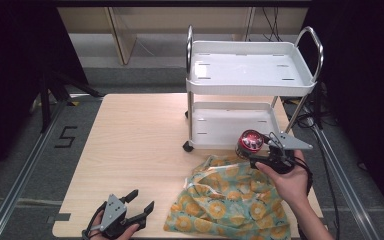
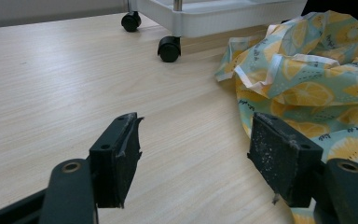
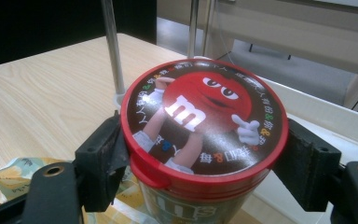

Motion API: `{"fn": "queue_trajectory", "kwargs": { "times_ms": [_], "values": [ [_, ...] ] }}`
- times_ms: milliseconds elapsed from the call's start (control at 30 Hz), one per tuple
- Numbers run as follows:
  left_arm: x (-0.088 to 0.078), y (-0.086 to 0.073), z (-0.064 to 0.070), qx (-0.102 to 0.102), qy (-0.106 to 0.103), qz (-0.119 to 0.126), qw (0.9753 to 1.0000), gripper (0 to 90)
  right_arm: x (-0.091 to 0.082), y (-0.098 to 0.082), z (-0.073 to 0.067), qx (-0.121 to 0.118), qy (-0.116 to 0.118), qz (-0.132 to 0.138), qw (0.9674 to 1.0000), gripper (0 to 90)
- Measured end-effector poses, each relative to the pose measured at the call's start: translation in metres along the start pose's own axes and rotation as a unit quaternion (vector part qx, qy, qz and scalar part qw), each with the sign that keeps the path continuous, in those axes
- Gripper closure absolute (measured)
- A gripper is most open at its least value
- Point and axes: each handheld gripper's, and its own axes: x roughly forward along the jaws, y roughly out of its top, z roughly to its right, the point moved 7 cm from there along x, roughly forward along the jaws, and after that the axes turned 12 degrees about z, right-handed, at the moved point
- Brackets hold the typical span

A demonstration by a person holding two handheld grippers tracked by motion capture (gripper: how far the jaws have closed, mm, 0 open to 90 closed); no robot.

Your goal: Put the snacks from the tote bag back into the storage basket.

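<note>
My right gripper (image 1: pixel 254 148) is shut on a round candy tub (image 1: pixel 249 143) with a red lid; in the right gripper view the tub (image 3: pixel 204 121) sits between both black jaws, held above the table beside the cart's lower shelf. A crumpled yellow-and-teal fruit-print cloth (image 1: pixel 230 197) lies on the table below the tub. My left gripper (image 1: pixel 141 200) rests open near the table's front edge, left of the cloth; its view shows nothing between the fingers (image 2: pixel 116 156), with the cloth (image 2: pixel 307 79) just to the right.
A white two-shelf cart (image 1: pixel 250 75) on black castors (image 2: pixel 169 48) stands at the back right of the wooden table (image 1: pixel 130 145). Both shelves are bare. Metal rails run along the floor on either side.
</note>
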Motion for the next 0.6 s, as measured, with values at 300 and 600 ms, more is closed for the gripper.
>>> {"fn": "queue_trajectory", "kwargs": {
  "times_ms": [300,600],
  "values": [
    [-0.0001,0.0002,-0.0002,0.001,0.0,0.0,1.0,32.9,0.003,0.0004,0.001,0.003,0.001,-0.008,1.0,26.1],
    [-0.0001,0.0002,-0.0004,0.0,0.001,0.0,1.0,32.9,0.0058,0.0005,0.0018,0.005,-0.002,-0.005,1.0,26.1]
  ]
}}
